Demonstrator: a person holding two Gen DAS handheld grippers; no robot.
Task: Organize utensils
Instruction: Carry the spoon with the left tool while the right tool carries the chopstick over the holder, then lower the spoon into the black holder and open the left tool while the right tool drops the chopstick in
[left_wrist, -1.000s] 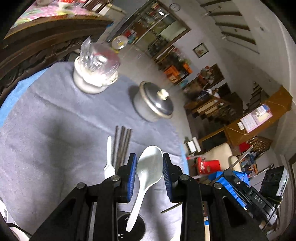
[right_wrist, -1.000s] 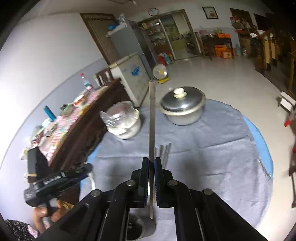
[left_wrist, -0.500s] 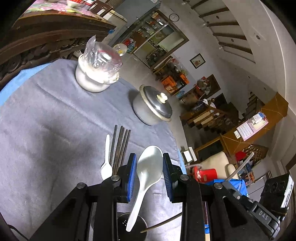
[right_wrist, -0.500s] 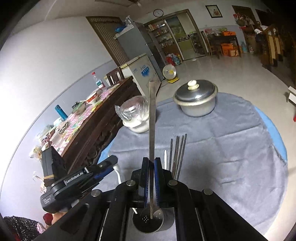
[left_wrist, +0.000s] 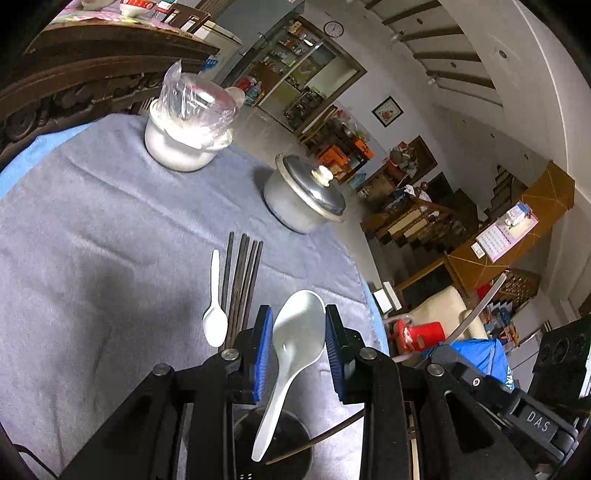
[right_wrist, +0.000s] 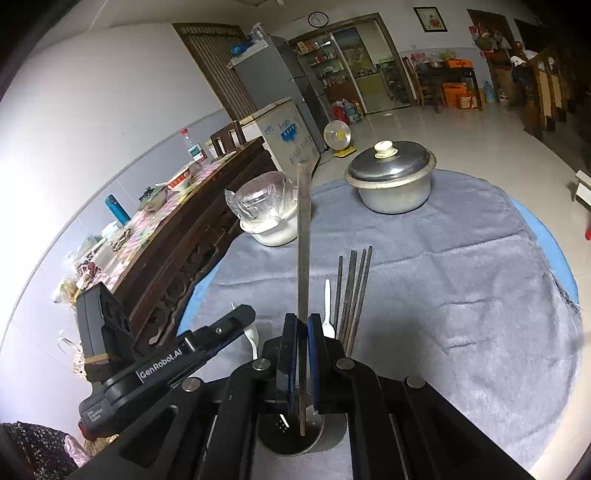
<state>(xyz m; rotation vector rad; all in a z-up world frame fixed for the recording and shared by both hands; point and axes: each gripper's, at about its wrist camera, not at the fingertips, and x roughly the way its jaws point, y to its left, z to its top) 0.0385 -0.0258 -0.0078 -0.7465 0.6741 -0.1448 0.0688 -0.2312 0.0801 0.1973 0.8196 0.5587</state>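
Spoon and chopstick were both held up over a round metal cup with holes in its bottom. The left gripper (left_wrist: 298, 345) was clamped on the bowl of a big white spoon (left_wrist: 291, 354), and the spoon's handle hung down into the dark cup (left_wrist: 291, 454). The right gripper (right_wrist: 302, 354) was squeezed tight on one dark chopstick (right_wrist: 303, 258) that stood straight up, with its low end just inside the cup (right_wrist: 291, 439).

Only the left view showed a small white spoon (left_wrist: 215, 314) whole, lying flat on the grey cloth (left_wrist: 110, 258) just beside a bunch of dark chopsticks (left_wrist: 242, 280). It also showed the thin end of a stick leaning in the cup, a red stool on the floor and a calendar on a wooden counter. In the right view the small spoon (right_wrist: 327, 314) was mostly hidden behind the gripper.

Only the right view showed the long wooden bench (right_wrist: 207, 206) with a blue bottle and bowls on it, a white freezer, a small fan and a grey fridge.

Both views showed a metal pot with a lid (left_wrist: 306, 199) and a white bowl with a plastic bag (left_wrist: 188, 129) on the cloth, and a wall clock.

The left gripper's body in the right view read "GenRobot.AI". The right gripper's body in the left view read "DAS".
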